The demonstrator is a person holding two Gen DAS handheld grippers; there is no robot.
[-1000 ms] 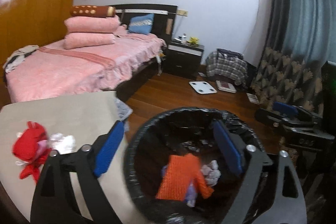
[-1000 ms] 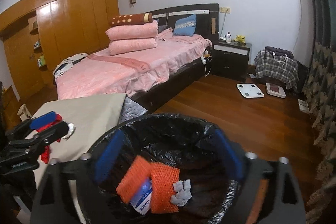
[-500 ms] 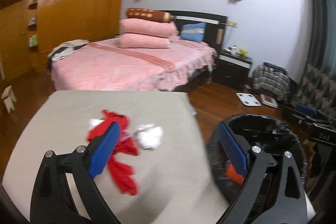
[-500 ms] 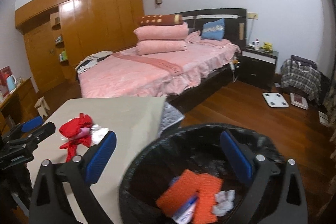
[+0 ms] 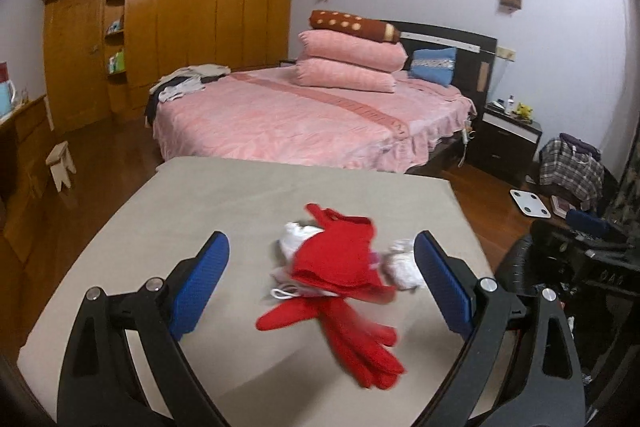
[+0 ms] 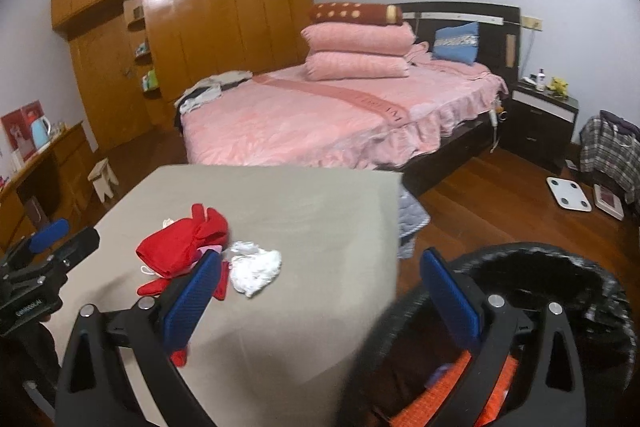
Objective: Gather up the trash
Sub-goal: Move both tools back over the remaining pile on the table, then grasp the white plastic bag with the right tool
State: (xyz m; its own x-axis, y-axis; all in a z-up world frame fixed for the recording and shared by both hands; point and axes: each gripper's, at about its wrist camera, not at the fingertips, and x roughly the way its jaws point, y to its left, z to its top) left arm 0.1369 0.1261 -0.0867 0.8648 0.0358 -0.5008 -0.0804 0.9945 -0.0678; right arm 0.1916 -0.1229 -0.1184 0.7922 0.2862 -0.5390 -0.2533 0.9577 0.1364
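Note:
A red cloth pile (image 5: 340, 279) with white crumpled paper (image 5: 402, 265) beside it lies on a beige table (image 5: 240, 195). My left gripper (image 5: 320, 283) is open and hovers above the table with the pile between its fingers. My right gripper (image 6: 320, 295) is open and empty over the table's right edge, next to the black-bagged trash bin (image 6: 560, 291), which holds orange cloth (image 6: 452, 391). The red pile (image 6: 180, 251) and white paper (image 6: 254, 267) lie left of the right gripper. The left gripper also shows at the left of the right wrist view (image 6: 44, 247).
A pink bed (image 5: 300, 115) stands beyond the table. A dark nightstand (image 5: 508, 139), a white scale (image 5: 530, 201) and a plaid bag (image 5: 572, 163) are on the wooden floor to the right. A wooden wardrobe (image 5: 160, 19) and small stool (image 5: 62, 163) are at the left.
Both grippers have swung left from over the bin toward the table. The left gripper now straddles the red pile. The bin has slid to the right edge of both views.

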